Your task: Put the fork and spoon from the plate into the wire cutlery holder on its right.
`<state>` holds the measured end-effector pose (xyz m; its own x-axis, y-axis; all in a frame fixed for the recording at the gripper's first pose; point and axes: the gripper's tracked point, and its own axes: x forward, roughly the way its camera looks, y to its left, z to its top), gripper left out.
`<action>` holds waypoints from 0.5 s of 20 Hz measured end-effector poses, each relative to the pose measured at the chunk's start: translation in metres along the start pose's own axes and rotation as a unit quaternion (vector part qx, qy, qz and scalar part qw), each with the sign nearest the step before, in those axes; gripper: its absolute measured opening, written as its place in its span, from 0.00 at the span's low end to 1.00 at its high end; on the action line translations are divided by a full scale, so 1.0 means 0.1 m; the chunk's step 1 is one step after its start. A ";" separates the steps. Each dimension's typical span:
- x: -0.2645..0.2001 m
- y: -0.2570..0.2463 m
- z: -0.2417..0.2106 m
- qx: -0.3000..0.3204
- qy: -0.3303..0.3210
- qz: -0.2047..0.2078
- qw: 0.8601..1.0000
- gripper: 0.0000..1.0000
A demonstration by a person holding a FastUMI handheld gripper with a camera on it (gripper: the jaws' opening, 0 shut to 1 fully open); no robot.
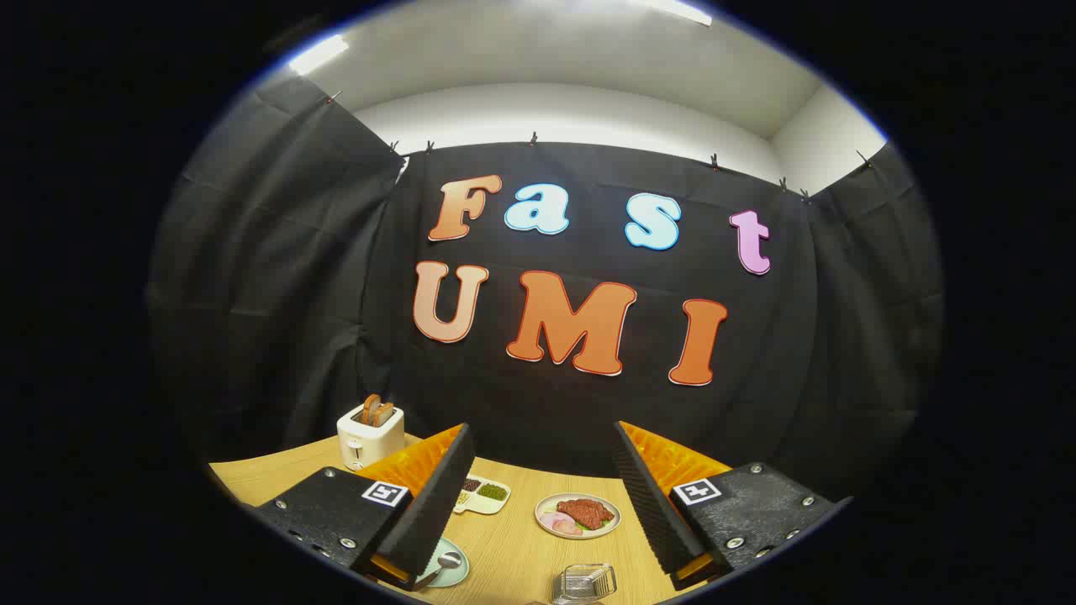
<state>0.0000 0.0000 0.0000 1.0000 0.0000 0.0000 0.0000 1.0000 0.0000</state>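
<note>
Your tool (538, 504) hangs spread wide above the bench (513, 555), gripping nothing. The spoon (443, 565) lies on a pale plate (458, 561) beside its left finger; the wire holder (586, 581) sits just right. Likely light, stiff, slippery: pinch its handle mid-length.

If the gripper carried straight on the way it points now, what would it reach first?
Probably the plate of meat, which lies on the table ahead between the open jaws of the gripper. Aimed higher, it would meet the black cloth wall; depth is unclear.
</note>
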 end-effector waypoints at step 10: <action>0.06 0.05 -0.05 0.002 0.005 0.007 1.000 0.98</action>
<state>0.0057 0.0051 -0.0052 0.9999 0.0139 -0.0095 -0.0138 0.9999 0.0035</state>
